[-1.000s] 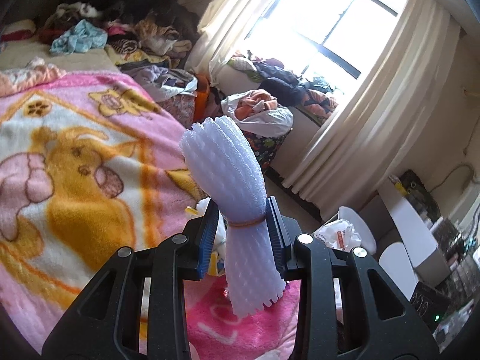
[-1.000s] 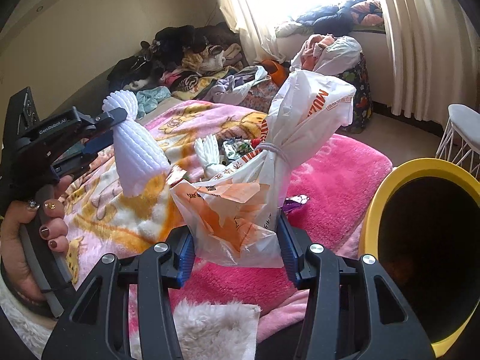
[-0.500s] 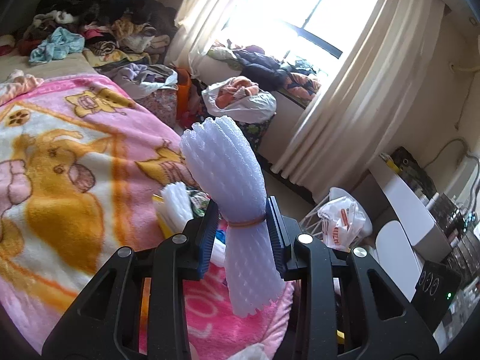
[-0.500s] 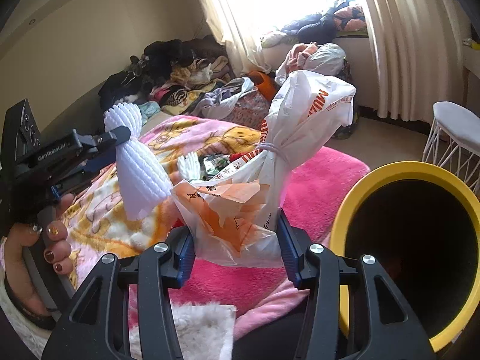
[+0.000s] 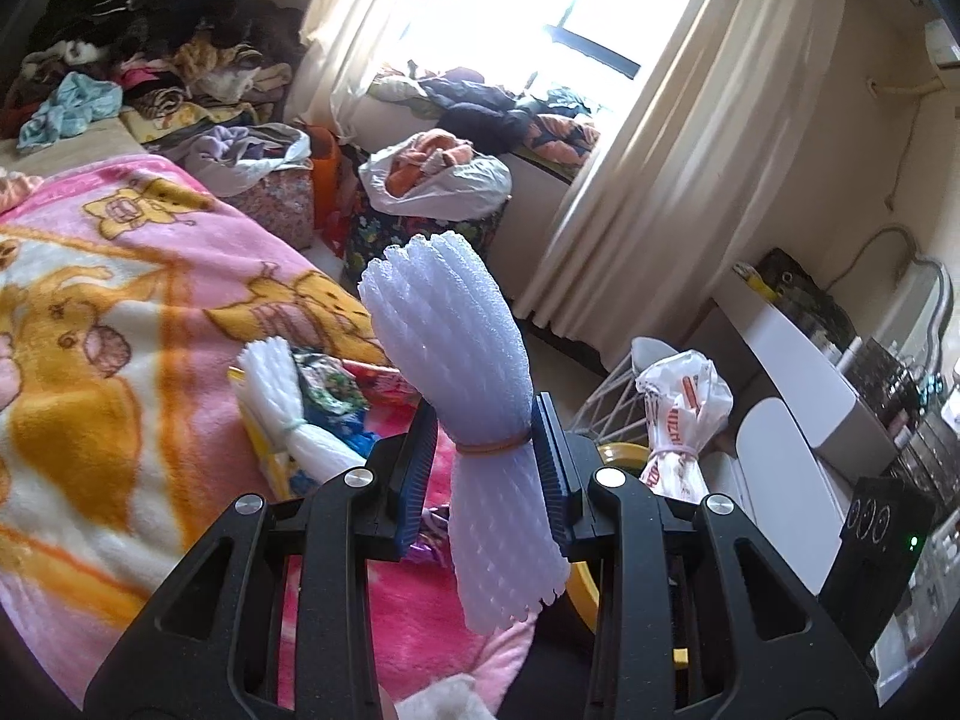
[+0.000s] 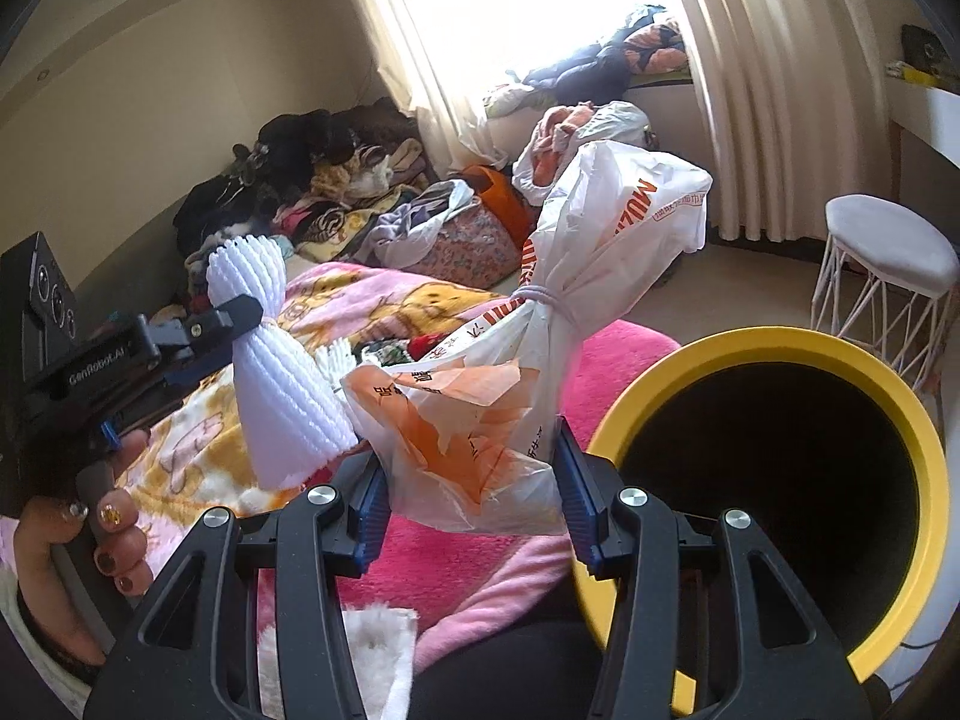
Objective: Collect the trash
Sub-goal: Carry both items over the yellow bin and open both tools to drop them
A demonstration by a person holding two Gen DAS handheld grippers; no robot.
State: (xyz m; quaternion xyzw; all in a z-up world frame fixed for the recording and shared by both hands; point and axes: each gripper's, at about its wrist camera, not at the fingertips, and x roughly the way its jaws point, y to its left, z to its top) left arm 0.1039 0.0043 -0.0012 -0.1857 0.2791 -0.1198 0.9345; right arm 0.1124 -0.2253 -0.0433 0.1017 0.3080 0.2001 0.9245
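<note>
left gripper (image 5: 483,456) clamped on foam bundle (image 5: 474,420) | right gripper (image 6: 471,492) clamped on plastic bag (image 6: 510,372) | bin (image 6: 900,414) just right | risk: bag snags rim, misses

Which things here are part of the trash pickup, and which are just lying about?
Job:
foam net bundle in left gripper
tied plastic bag in right gripper
yellow bin
second foam bundle

Lying about:
clothes pile
white stool
cartoon blanket

White foam bundle (image 5: 456,396); orange-printed white bag (image 6: 510,360); yellow-rimmed bin (image 6: 780,348).
</note>
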